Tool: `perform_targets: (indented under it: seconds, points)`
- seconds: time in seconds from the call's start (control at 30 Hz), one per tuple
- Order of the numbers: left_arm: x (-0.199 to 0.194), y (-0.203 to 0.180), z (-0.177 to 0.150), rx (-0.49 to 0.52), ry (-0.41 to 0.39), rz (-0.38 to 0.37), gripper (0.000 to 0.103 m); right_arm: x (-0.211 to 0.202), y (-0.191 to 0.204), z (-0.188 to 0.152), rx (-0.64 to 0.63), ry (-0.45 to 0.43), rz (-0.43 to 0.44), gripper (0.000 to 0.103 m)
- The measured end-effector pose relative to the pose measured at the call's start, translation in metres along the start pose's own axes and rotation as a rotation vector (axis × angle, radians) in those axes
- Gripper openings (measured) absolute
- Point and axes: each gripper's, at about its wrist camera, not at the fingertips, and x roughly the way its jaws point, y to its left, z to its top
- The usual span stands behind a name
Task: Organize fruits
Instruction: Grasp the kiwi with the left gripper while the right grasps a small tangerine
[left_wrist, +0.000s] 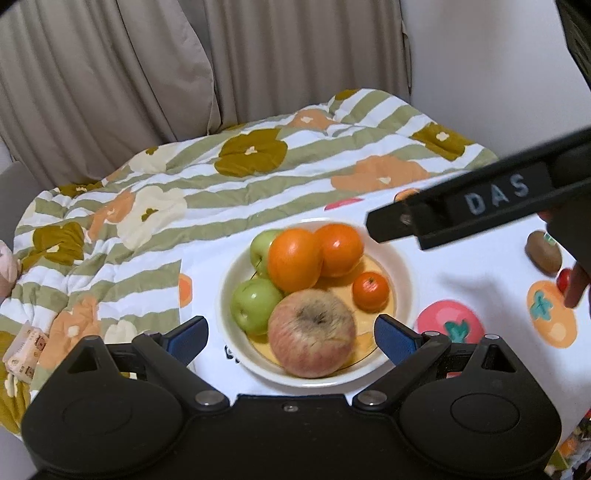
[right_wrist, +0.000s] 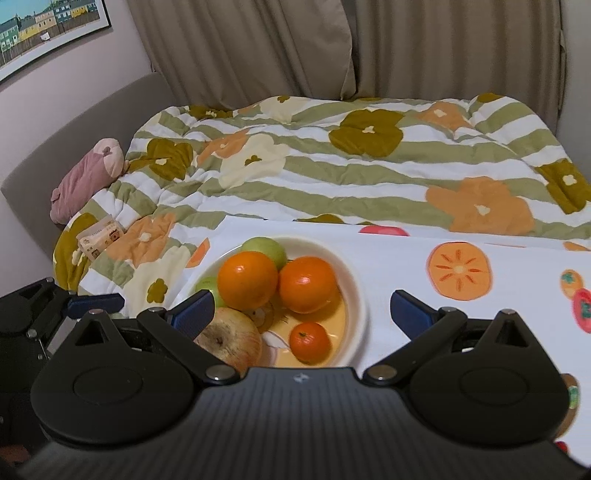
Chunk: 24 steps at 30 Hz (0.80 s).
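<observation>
A cream bowl (left_wrist: 404, 273) (right_wrist: 356, 291) on the white fruit-print cloth holds a red-yellow apple (left_wrist: 312, 334) (right_wrist: 231, 341), two green apples (left_wrist: 255, 304), two large oranges (left_wrist: 295, 258) (right_wrist: 247, 278) and a small tangerine (left_wrist: 370, 290) (right_wrist: 309, 341). My left gripper (left_wrist: 291, 334) is open, its blue pads either side of the red apple, just above the bowl's near rim. My right gripper (right_wrist: 301, 312) is open and empty above the bowl; its black body (left_wrist: 480, 199) crosses the left wrist view. A kiwi (left_wrist: 543, 254) and a small red fruit (left_wrist: 564, 280) lie on the cloth to the right.
A striped floral quilt (right_wrist: 332, 166) covers the bed behind the cloth. A pink plush toy (right_wrist: 88, 177) and a small packet (right_wrist: 98, 236) lie at its left. Curtains (right_wrist: 369, 48) hang behind.
</observation>
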Motion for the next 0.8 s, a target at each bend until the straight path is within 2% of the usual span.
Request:
perform_targets:
  seconds: [0.43,0.8]
  points:
    - [-0.037,-0.054,0.027,-0.050,-0.020,0.000,0.099,-0.087,-0.063,-0.016,0.028,-0.047,-0.051,0.103]
    - [-0.045,-0.120,0.041,-0.048,-0.042,-0.049,0.099,-0.142,-0.151,-0.047,0.104,-0.058,-0.147,0.103]
